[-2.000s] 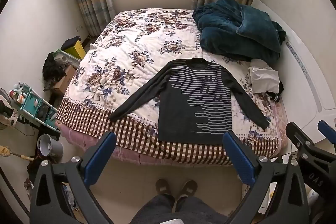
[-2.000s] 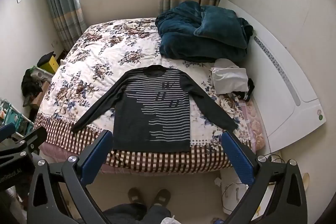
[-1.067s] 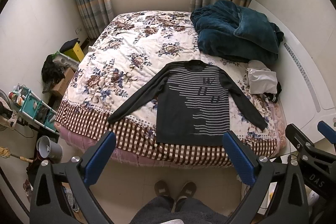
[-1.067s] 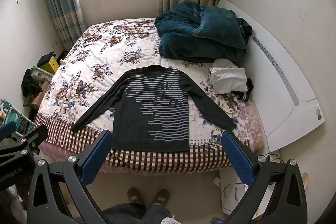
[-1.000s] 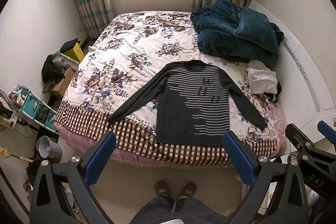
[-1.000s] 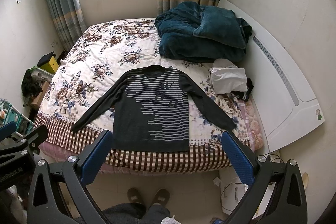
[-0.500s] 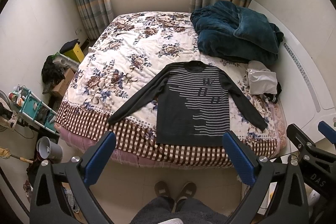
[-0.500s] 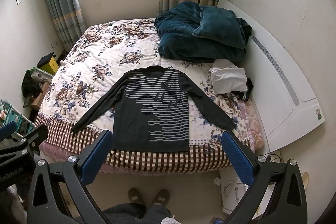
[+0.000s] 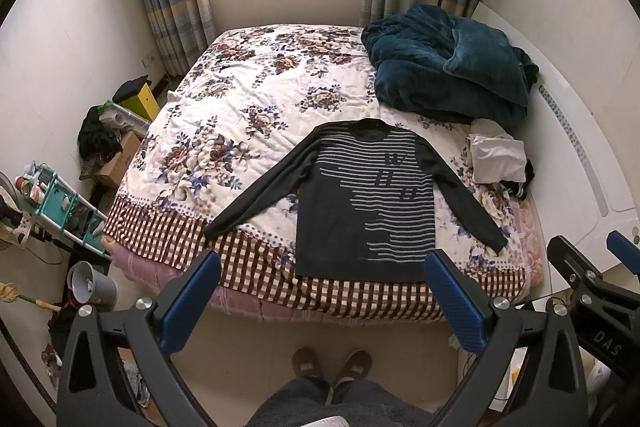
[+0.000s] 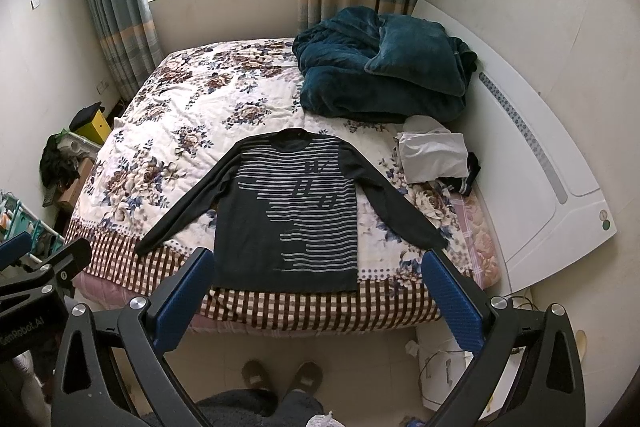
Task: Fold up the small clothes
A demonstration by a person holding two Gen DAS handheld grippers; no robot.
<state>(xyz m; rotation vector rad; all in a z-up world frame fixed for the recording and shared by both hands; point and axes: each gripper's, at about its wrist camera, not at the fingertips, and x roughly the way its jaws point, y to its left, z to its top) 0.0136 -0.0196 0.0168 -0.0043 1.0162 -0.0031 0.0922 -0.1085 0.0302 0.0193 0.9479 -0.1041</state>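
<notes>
Left wrist view takes in the whole bed (image 9: 248,99) under its floral quilt, a heaped teal blanket (image 9: 448,67) at the far right and a crumpled white garment (image 9: 498,157) just right of the work area. The dark striped sweater (image 9: 364,203) lies flat, face up, near the bed's near edge, collar away, both sleeves spread outward, its hem on the checked border. The left gripper (image 9: 322,301) and right gripper (image 10: 320,297) both hang above the floor short of the bed, jaws spread wide and holding nothing, with the person's slippers (image 10: 282,375) below.

Largest risk, as a judgement: the sweater sits so near the edge that a tug toward the person could drag the hem off the mattress. Next, a pinch through the knit may catch the soft quilt beneath and lift both. Smaller still, the right sleeve (image 10: 400,209) ends near the white garment, so a sweeping fold could snag it. Uneven sleeve grips would skew the fold.
</notes>
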